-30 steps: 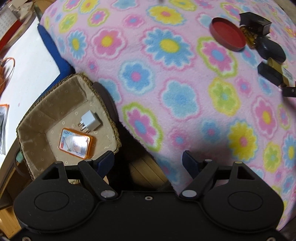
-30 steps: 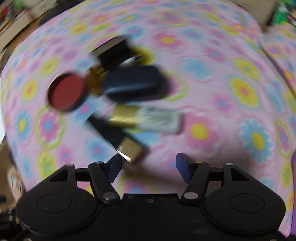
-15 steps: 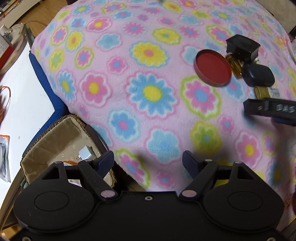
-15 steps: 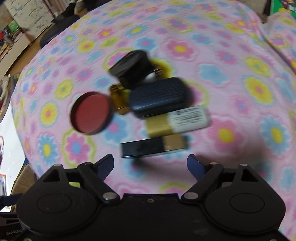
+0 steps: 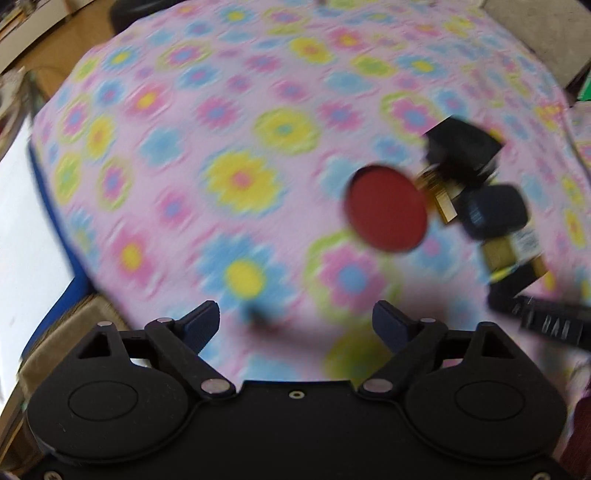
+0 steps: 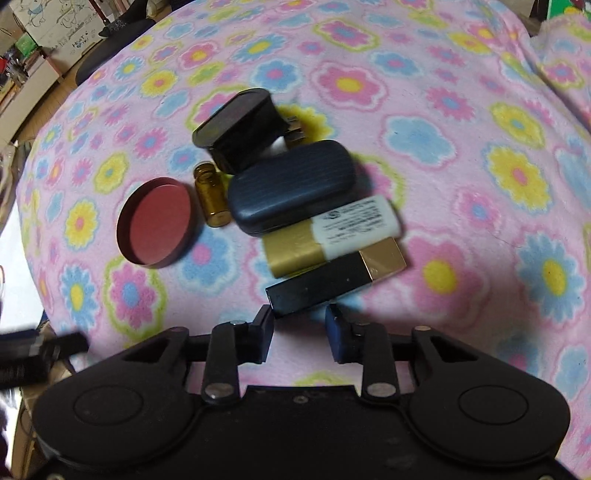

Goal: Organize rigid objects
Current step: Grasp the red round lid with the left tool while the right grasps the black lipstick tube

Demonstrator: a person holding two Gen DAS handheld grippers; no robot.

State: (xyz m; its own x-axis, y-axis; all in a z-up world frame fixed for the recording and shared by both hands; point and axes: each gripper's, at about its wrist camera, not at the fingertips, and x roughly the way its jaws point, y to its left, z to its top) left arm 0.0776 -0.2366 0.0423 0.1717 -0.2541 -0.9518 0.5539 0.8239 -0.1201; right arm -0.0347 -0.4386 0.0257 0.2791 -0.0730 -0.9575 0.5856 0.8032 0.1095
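Observation:
A cluster of rigid objects lies on the flowered blanket (image 6: 461, 155): a red round lid (image 6: 157, 221), an amber vial (image 6: 213, 195), a black charger (image 6: 240, 129), a dark blue case (image 6: 291, 186), a gold-and-white tube (image 6: 332, 234) and a black-and-gold lipstick box (image 6: 332, 278). My right gripper (image 6: 300, 323) has its jaws narrowed around the near end of the lipstick box, with a small gap showing. My left gripper (image 5: 295, 319) is open and empty above the blanket, left of the red lid (image 5: 386, 208). The left wrist view is blurred.
A woven basket (image 5: 55, 339) sits off the blanket's edge at the lower left of the left wrist view, mostly hidden by the gripper. A white surface (image 5: 22, 229) lies to its left. Boxes and furniture (image 6: 48, 26) stand beyond the blanket.
The right gripper's jaws have closed in from wide open to either side of the lipstick box's end. The left gripper has swung away from the basket toward the object cluster.

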